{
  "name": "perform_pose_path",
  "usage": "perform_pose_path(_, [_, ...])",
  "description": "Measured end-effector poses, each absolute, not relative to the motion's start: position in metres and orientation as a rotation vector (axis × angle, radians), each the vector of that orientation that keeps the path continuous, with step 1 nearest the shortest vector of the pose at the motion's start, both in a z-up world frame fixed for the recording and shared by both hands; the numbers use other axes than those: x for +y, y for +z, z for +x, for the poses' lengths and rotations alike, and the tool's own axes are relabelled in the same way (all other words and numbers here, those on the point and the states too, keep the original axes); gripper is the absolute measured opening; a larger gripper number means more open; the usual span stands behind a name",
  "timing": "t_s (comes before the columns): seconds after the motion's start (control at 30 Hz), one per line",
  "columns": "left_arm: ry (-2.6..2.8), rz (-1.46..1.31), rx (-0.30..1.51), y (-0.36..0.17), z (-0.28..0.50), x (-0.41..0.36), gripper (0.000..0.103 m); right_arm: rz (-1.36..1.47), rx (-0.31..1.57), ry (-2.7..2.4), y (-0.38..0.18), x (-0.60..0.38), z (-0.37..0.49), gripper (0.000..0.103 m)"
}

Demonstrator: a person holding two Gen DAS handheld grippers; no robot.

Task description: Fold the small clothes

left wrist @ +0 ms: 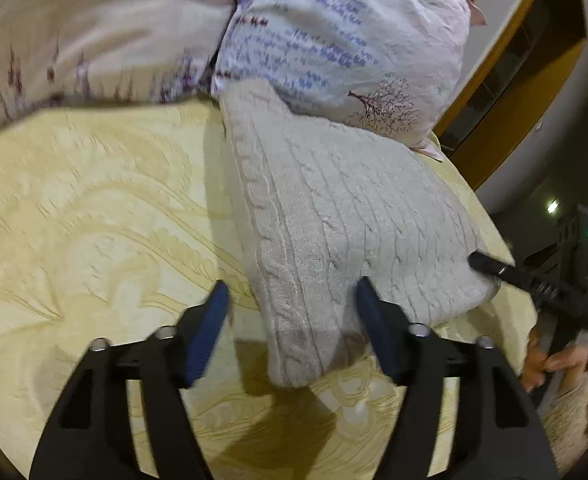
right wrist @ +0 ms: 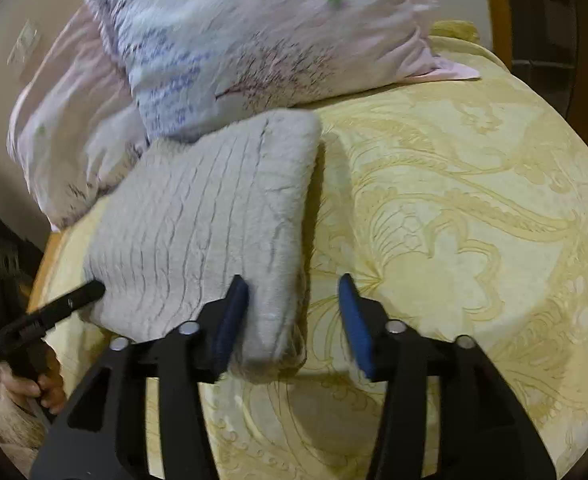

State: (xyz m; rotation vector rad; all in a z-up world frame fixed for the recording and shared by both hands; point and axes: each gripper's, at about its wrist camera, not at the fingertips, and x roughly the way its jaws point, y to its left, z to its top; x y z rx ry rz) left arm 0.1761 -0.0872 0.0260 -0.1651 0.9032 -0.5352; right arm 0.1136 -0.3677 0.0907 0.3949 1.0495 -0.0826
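Note:
A folded cream cable-knit sweater lies on the yellow patterned bedspread, its far end against a pillow. My left gripper is open, its blue pads on either side of the sweater's near corner. In the right wrist view the same sweater lies left of centre. My right gripper is open over the sweater's near right corner. The other gripper's black finger touches the sweater's edge in each view: the right gripper's fingertip in the left wrist view, the left gripper's fingertip in the right wrist view.
A white pillow with blue and red prints lies behind the sweater, beside a pink quilt. A wooden door frame stands past the bed's right edge. Bare bedspread spreads right of the sweater.

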Motion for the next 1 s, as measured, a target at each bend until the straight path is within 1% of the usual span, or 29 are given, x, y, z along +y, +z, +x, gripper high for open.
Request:
perform_pose_path(0.03, [-0.533, -0.147, 0.888, 0.03, 0.174, -0.087, 0.074, 0.419, 1.037, -0.082, 0.094, -0.372, 0.113, 0.06])
perform_pose_path(0.1, [-0.536, -0.135, 0.873, 0.036, 0.173, -0.086, 0.082, 0.466, 1.016, -0.08, 0.1, -0.379, 0.115, 0.068])
perform_pose_path(0.27, [-0.531, -0.128, 0.859, 0.046, 0.181, -0.085, 0.089, 0.555, 1.003, -0.057, 0.104, -0.394, 0.129, 0.078])
perform_pose_path(0.37, [-0.514, -0.113, 0.856, 0.049, 0.193, -0.086, 0.091, 0.642, 1.017, -0.044, 0.095, -0.406, 0.142, 0.079])
perform_pose_path(0.57, [-0.514, -0.118, 0.902, 0.042, 0.221, -0.089, 0.091, 0.768, 1.063, -0.042, 0.066, -0.423, 0.168, 0.079])
perform_pose_path(0.73, [-0.592, -0.252, 0.986, 0.029, 0.25, -0.088, 0.091, 0.793, 1.085, -0.012, 0.052, -0.421, 0.18, 0.08])
perform_pose_path(0.83, [-0.638, -0.37, 1.032, 0.02, 0.266, -0.085, 0.09, 0.785, 1.093, 0.022, 0.05, -0.417, 0.185, 0.079])
perform_pose_path(0.9, [-0.665, -0.43, 1.056, 0.013, 0.275, -0.085, 0.083, 0.792, 1.112, 0.065, 0.046, -0.411, 0.188, 0.07])
perform_pose_path(0.97, [-0.685, -0.476, 1.061, 0.009, 0.279, -0.084, 0.08, 0.772, 1.121, 0.089, 0.045, -0.404, 0.191, 0.066])
perform_pose_path(1.0, [-0.687, -0.493, 1.055, 0.008, 0.28, -0.084, 0.078, 0.775, 1.128, 0.107, 0.043, -0.402, 0.192, 0.059])
